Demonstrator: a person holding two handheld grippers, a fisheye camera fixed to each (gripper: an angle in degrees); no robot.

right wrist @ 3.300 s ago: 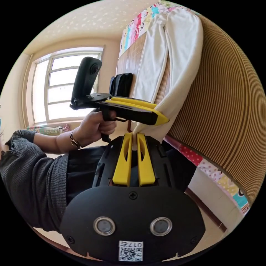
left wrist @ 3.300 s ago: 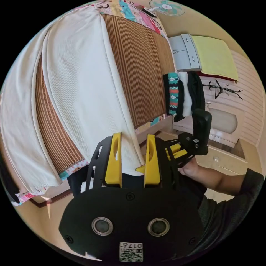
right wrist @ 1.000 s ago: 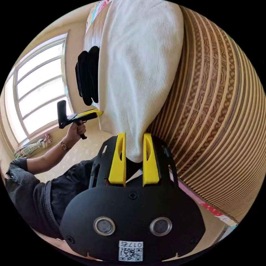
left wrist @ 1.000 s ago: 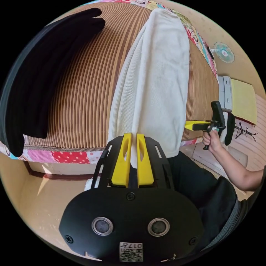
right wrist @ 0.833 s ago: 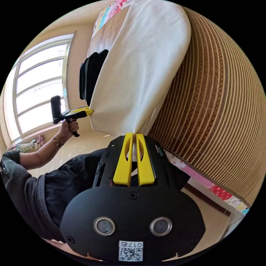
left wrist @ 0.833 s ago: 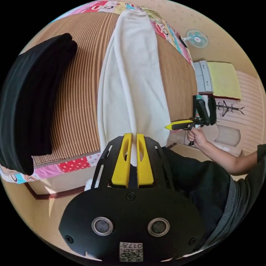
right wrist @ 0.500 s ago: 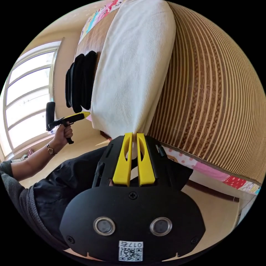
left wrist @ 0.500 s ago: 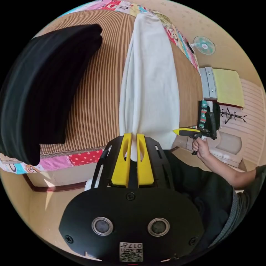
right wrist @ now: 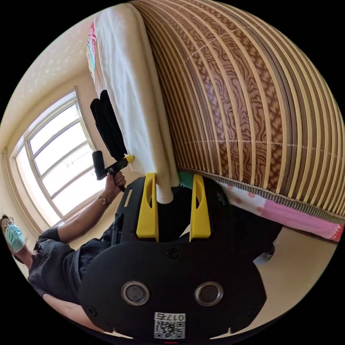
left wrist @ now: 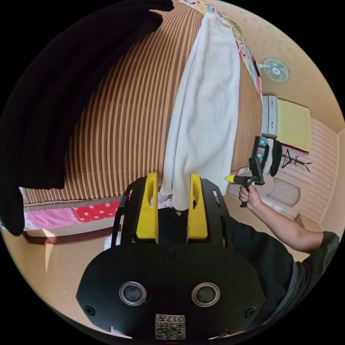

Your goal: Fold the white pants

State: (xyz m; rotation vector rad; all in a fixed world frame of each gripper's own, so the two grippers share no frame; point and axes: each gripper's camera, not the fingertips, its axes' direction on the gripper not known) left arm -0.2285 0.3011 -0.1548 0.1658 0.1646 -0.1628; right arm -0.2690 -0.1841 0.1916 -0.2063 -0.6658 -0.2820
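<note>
Now | white pants [left wrist: 206, 118] end between left tool [left wrist: 172, 181] jaws | both tools [right wrist: 175, 181] apart

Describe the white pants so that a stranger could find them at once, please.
Look at the bed's brown striped mat. The white pants lie along it as one long strip, their end hanging over the edge between the left gripper's open jaws. The neighbouring folded clothes are black.

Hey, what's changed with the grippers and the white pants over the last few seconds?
Both grippers have let go. The left gripper and right gripper, shut on the end of the white pants half a second ago, now have their fingers spread, with the fabric loose between them. The pants, spread in two legs earlier, now lie lengthwise as one strip on the bamboo mat. The black clothes stayed put.
</note>
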